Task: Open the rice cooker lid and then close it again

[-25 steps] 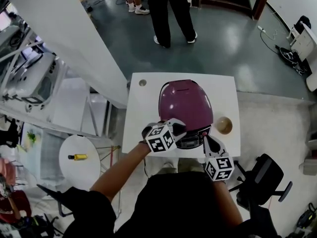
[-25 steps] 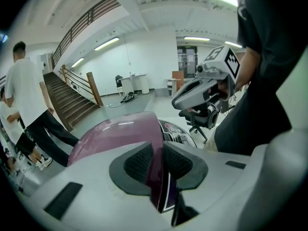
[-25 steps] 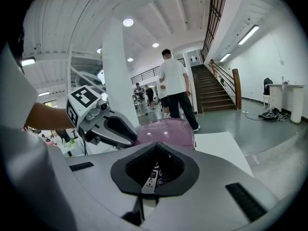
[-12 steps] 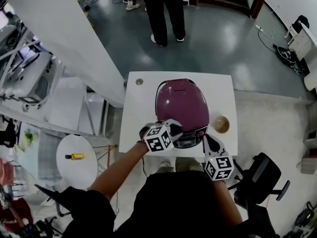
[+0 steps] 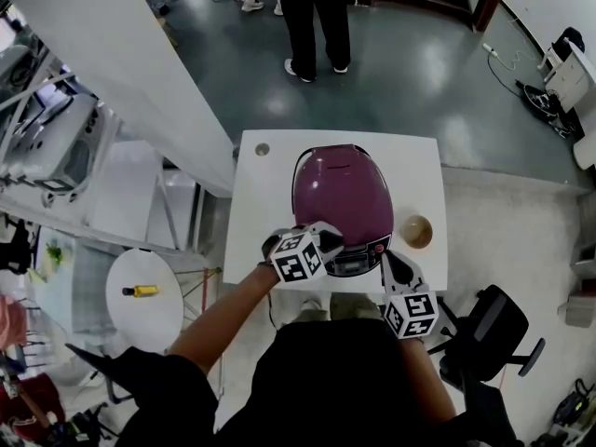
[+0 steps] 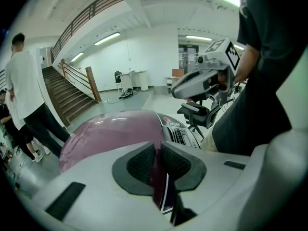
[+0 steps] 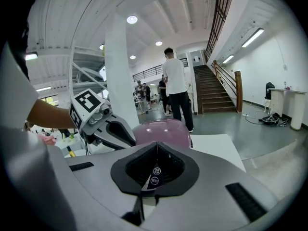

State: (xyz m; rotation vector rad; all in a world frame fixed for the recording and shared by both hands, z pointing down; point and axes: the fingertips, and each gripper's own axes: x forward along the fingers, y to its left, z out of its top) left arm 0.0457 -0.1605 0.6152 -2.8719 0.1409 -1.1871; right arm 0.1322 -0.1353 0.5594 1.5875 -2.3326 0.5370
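Purple rice cooker sits lid-down mid white table; left gripper at its front-left edge, jaws closing, thin gap, nothing pinched; right gripper beside control panel, jaws together, empty.

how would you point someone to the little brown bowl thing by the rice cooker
Find the square white table in the middle of the head view, with a large purple rice cooker on it. Just right of the cooker sits a small round bowl, far smaller than the cooker and tan where that is purple.
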